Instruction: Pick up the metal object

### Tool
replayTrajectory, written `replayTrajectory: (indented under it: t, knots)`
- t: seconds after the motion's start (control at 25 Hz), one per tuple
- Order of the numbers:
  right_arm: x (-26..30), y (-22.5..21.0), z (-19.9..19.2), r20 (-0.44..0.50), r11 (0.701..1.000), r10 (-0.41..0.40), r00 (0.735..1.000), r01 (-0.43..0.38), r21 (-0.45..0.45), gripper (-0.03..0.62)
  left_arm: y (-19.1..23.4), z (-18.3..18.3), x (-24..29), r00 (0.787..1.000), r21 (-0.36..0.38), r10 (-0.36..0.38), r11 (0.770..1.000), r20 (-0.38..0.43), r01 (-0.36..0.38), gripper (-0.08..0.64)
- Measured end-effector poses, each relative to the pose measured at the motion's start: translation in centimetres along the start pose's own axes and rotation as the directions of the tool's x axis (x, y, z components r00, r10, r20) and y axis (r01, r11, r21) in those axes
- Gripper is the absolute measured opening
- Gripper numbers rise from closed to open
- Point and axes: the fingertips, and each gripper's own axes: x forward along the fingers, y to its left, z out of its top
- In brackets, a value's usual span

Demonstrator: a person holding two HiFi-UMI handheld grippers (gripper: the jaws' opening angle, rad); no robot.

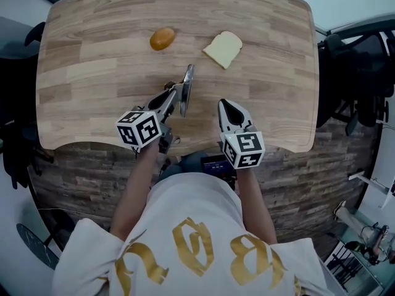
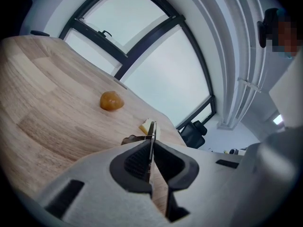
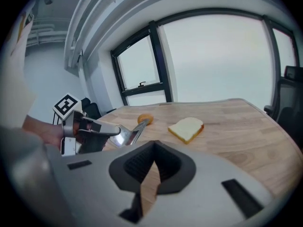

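The metal object (image 1: 186,89) is a thin flat spatula-like blade, lifted off the wooden table (image 1: 92,79) and seen nearly edge-on. My left gripper (image 1: 176,98) is shut on its near end; in the left gripper view the blade (image 2: 151,143) stands on edge, pinched between the dark pads. From the right gripper view the blade (image 3: 124,135) shows flat and shiny, sticking out of the left gripper (image 3: 97,130). My right gripper (image 1: 226,106) hovers just right of it over the table's near edge, jaws shut and empty (image 3: 152,161).
A slice of bread (image 1: 223,49) and a round orange-brown bun (image 1: 162,39) lie farther back on the table. Black office chairs (image 1: 361,73) stand to the right of the table. Large windows are beyond its far edge.
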Motion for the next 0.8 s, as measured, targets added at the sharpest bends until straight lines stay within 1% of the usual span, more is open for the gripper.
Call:
replayTrajectory:
  t: [0.16,0.32,0.56,0.8]
  knots:
    - [-1.1,0.6,0.6,0.026,1.000,-0.006,1.000,0.007,-0.015,0.011,-0.6,0.5,-1.1,0.999,-0.004,-0.009,1.000,0.031,0.009,0.031]
    - [-1.8,1.1,1.6,0.062,0.999,-0.014,0.998,0.016,-0.032,0.011,-1.3,1.6,-2.7,0.996,-0.032,-0.020,0.999,0.090,0.023,0.031]
    - [-3.0,2.0,3.2,0.136,0.997,-0.053,0.989,0.060,-0.054,0.011,-2.2,2.7,-4.6,0.992,-0.003,-0.031,0.999,0.126,0.032,0.031]
    - [-3.9,3.4,4.7,0.184,0.995,-0.054,0.981,0.069,-0.075,0.011,-3.2,3.9,-6.7,0.983,0.006,-0.047,0.999,0.176,0.046,0.031]
